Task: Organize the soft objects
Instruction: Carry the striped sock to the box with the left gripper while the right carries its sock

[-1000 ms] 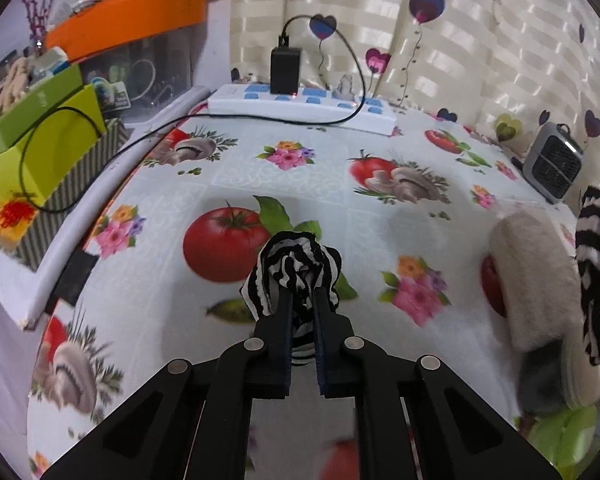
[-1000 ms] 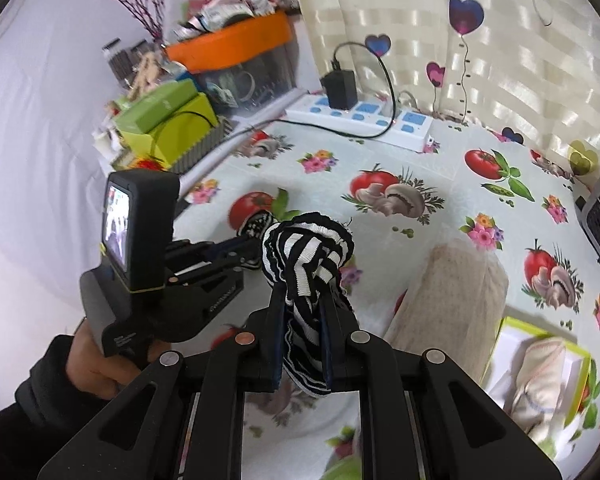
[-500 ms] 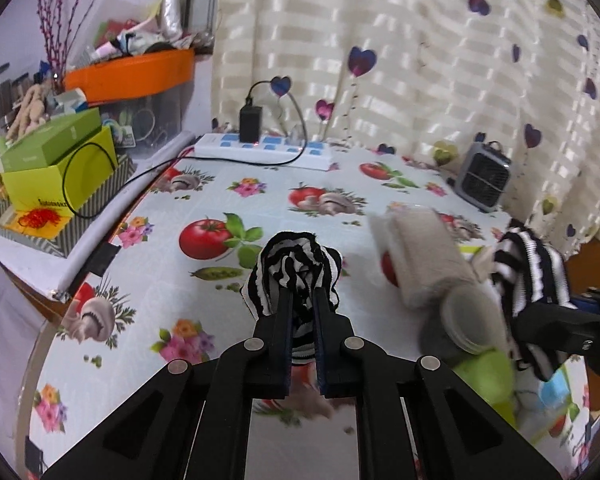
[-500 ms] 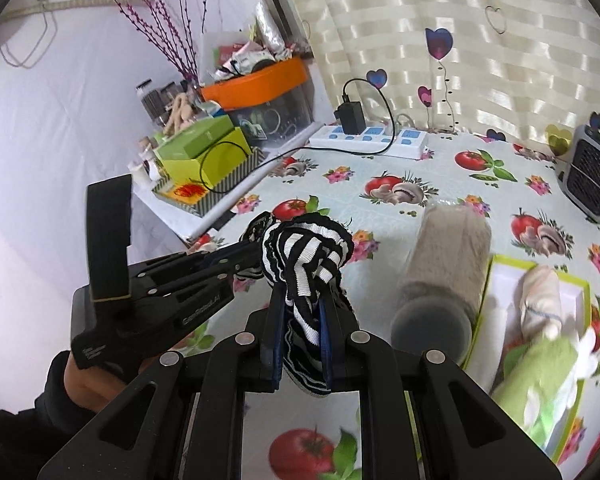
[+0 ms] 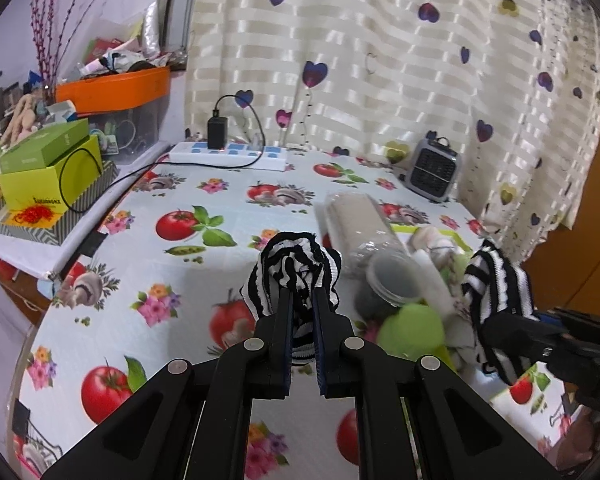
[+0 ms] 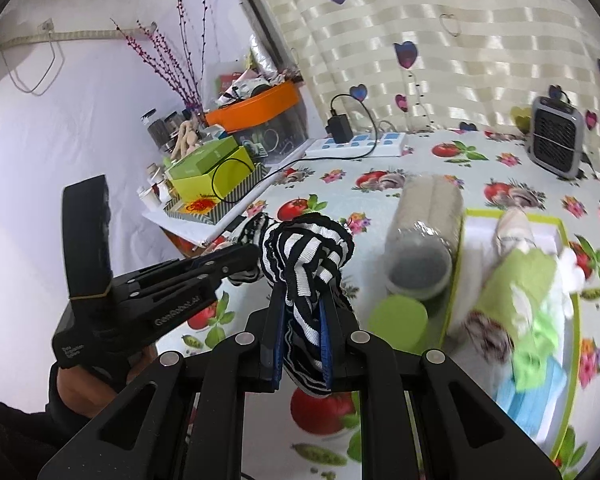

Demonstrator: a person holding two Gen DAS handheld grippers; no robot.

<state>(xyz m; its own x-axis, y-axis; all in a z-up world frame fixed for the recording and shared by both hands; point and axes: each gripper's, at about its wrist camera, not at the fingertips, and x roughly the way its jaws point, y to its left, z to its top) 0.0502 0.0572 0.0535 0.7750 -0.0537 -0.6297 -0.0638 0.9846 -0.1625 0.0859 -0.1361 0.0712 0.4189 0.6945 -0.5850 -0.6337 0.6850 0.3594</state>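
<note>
My left gripper (image 5: 302,294) is shut on a bunched black-and-white striped cloth (image 5: 296,264), held above the table. My right gripper (image 6: 303,294) is shut on a second striped bundle (image 6: 308,252). Each gripper shows in the other's view: the right gripper (image 5: 490,322) at the right edge with its striped bundle (image 5: 496,280), the left gripper (image 6: 250,254) at the left, held by a hand. A green-rimmed tray (image 6: 574,320) at the right holds a beige roll, a green cloth (image 6: 516,280) and a blue cloth (image 6: 536,396).
A plastic-wrapped beige towel roll (image 6: 428,208) lies beside the tray, with a round green lid (image 6: 398,316) in front of it. A power strip (image 5: 228,154), a small grey heater (image 5: 430,170) and stacked green boxes (image 5: 48,172) line the back and left of the fruit-print tablecloth.
Both grippers have drawn back and upward from the table with their striped bundles still gripped. More of the table, the towel roll and the tray have come into view.
</note>
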